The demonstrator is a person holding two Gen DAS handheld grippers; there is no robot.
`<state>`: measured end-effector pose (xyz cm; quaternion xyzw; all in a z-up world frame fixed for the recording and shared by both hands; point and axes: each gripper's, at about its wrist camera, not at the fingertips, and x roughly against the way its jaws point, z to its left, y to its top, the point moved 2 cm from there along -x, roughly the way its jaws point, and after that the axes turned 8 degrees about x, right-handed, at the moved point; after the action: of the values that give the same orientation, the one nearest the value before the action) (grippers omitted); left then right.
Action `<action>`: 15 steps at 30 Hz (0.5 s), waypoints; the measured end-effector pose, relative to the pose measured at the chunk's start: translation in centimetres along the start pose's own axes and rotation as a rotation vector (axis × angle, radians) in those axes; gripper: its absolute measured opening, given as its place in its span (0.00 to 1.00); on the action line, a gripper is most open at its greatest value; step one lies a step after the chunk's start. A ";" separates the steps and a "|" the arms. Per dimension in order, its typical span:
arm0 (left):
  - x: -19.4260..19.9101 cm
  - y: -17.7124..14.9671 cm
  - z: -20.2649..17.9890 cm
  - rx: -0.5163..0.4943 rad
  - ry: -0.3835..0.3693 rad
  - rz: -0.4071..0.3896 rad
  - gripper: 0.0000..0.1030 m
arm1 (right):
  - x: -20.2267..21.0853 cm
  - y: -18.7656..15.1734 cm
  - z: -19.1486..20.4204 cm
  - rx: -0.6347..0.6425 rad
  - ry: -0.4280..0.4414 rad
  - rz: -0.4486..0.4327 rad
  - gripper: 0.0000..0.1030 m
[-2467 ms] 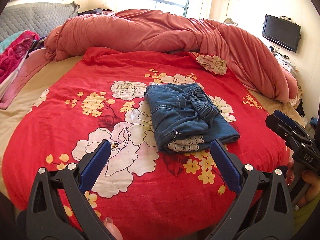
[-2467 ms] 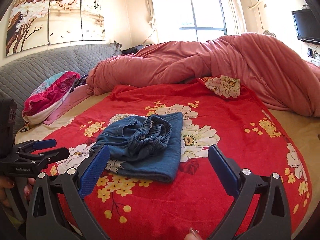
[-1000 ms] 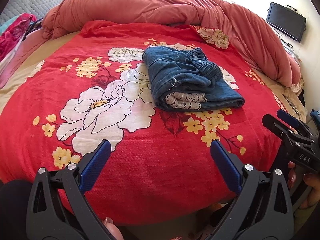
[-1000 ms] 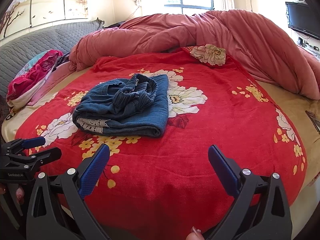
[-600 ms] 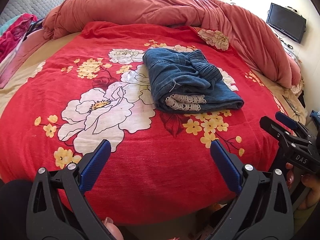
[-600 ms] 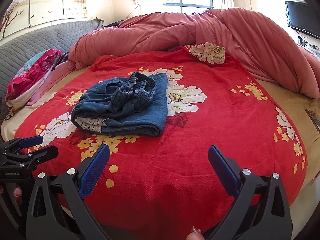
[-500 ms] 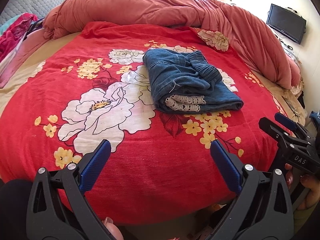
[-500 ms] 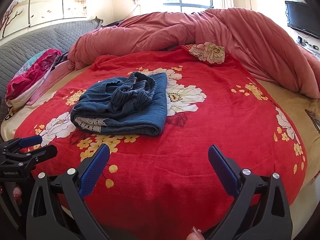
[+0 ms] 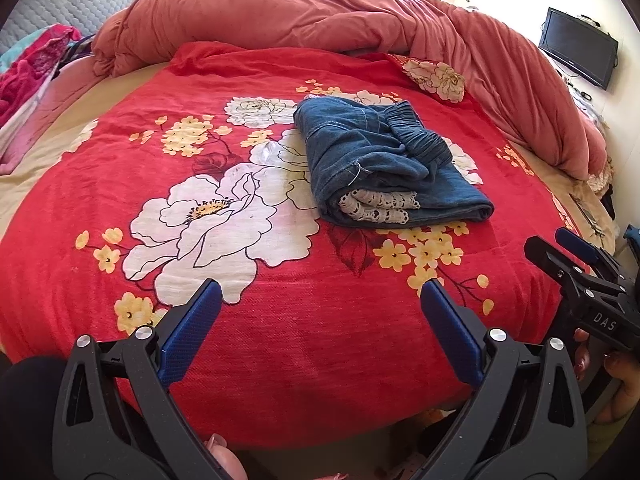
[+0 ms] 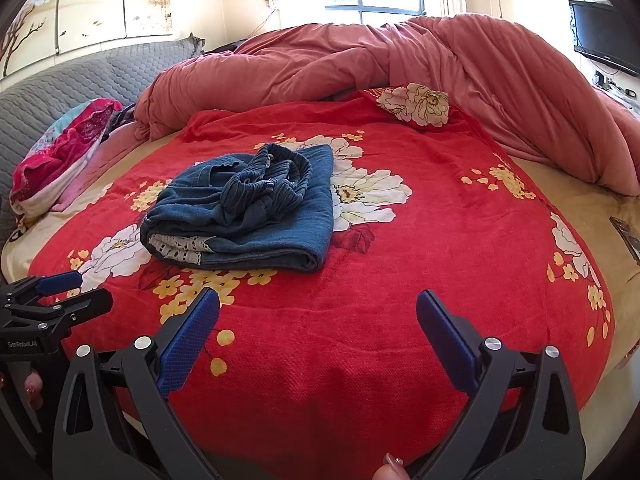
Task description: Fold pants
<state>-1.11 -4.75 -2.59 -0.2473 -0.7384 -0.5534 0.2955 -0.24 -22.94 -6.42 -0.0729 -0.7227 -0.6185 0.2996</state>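
- A folded pair of blue denim pants (image 9: 384, 164) is seen lying on a red floral blanket (image 9: 240, 280) spread over the bed, just right of centre in the upper half of the left wrist frame; in the right wrist frame the same bundle (image 10: 248, 212) sits left of centre.
- The elastic waistband (image 10: 276, 184) is bunched on top of the stack, and a strip of white lace trim (image 9: 376, 204) is shown at the near folded edge.
- The left gripper (image 9: 320, 320) is held low in the frame over the near edge of the blanket, its blue-padded jaws spread wide and grasping nothing — well apart from the pants.
- The right gripper (image 10: 318, 324) is likewise held at the bottom of its frame, jaws released and wide, with only red blanket between them.
- Each gripper is caught by the other's camera: the right one at the right edge (image 9: 580, 276), the left one at the left edge (image 10: 48, 304).
- A rumpled pink-red duvet (image 10: 400, 64) is piled across the far side of the bed, from upper centre to the right edge.
- A grey quilted headboard (image 10: 80, 80) and a heap of pink cloth (image 10: 60, 152) are seen at upper left — a wall-mounted television (image 9: 576, 52) at upper right.
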 end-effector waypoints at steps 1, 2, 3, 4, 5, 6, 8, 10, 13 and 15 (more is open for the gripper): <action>0.0 0.0 0.0 0.000 0.001 0.000 0.91 | 0.0 0.0 0.0 0.001 0.000 0.000 0.95; 0.0 0.0 0.0 0.000 0.001 0.000 0.91 | 0.0 0.0 0.0 0.002 0.000 0.000 0.95; 0.0 0.0 0.0 -0.001 0.004 0.000 0.91 | 0.0 0.0 0.0 0.002 0.000 0.000 0.95; 0.0 0.0 0.0 -0.001 0.005 0.000 0.91 | 0.0 0.0 0.0 0.001 0.000 0.000 0.95; 0.0 0.0 0.0 0.000 0.006 0.000 0.91 | 0.0 0.0 0.0 0.000 0.000 0.000 0.95; 0.0 0.0 0.0 0.000 0.005 0.000 0.91 | 0.0 0.0 0.0 -0.001 0.000 0.000 0.95; 0.0 0.0 0.0 -0.001 0.005 0.000 0.91 | 0.0 0.0 0.0 -0.003 0.000 0.001 0.95; 0.0 0.0 0.0 -0.001 0.004 -0.001 0.91 | 0.0 0.1 -0.1 -0.007 0.000 -0.001 0.95; 0.1 0.0 0.0 -0.002 0.000 -0.003 0.91 | 0.0 0.1 -0.2 -0.012 -0.003 -0.001 0.95; 0.1 0.0 -0.1 -0.001 0.000 -0.004 0.91 | 0.1 0.0 -0.2 -0.010 -0.004 -0.001 0.95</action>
<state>-1.21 -4.81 -2.48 -0.2461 -0.7386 -0.5544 0.2942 -0.21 -23.13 -6.36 -0.0753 -0.7202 -0.6221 0.2977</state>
